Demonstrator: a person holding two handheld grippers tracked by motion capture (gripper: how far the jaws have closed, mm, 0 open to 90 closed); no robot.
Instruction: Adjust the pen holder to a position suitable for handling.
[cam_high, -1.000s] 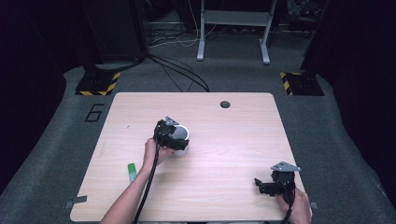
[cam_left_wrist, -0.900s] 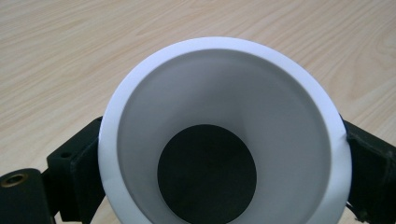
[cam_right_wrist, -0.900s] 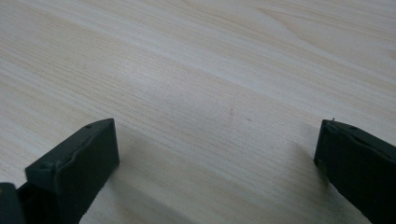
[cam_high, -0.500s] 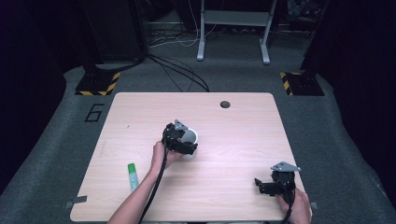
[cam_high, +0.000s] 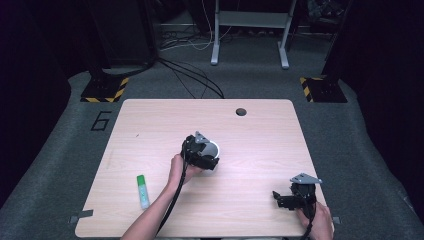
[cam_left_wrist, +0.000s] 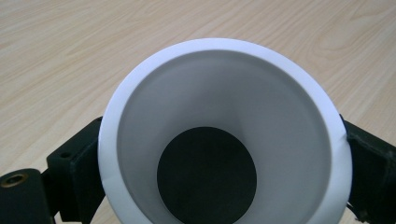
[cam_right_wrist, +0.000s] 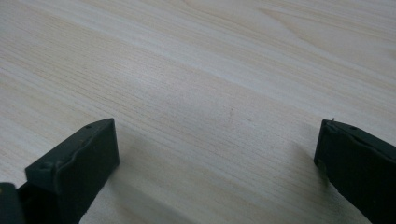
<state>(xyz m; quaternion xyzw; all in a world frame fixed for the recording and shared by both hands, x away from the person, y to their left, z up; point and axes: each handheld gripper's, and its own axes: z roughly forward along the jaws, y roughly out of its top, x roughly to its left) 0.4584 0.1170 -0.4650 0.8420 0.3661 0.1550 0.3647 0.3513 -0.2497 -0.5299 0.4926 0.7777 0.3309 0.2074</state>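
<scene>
High view: glue stick (cam_high: 143, 184) beside left forearm

White cup (cam_left_wrist: 224, 135) — dark round bottom inside, mouth toward the camera, clamped between left hand-held gripper (cam_high: 202, 155) jaws, mid-table

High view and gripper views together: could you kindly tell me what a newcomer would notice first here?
First, the white cup clamped in the left tongs near the table's middle, its mouth facing the left gripper view. Next, the green glue stick lying at the near left. The right tongs sit open and empty at the near right edge.
</scene>
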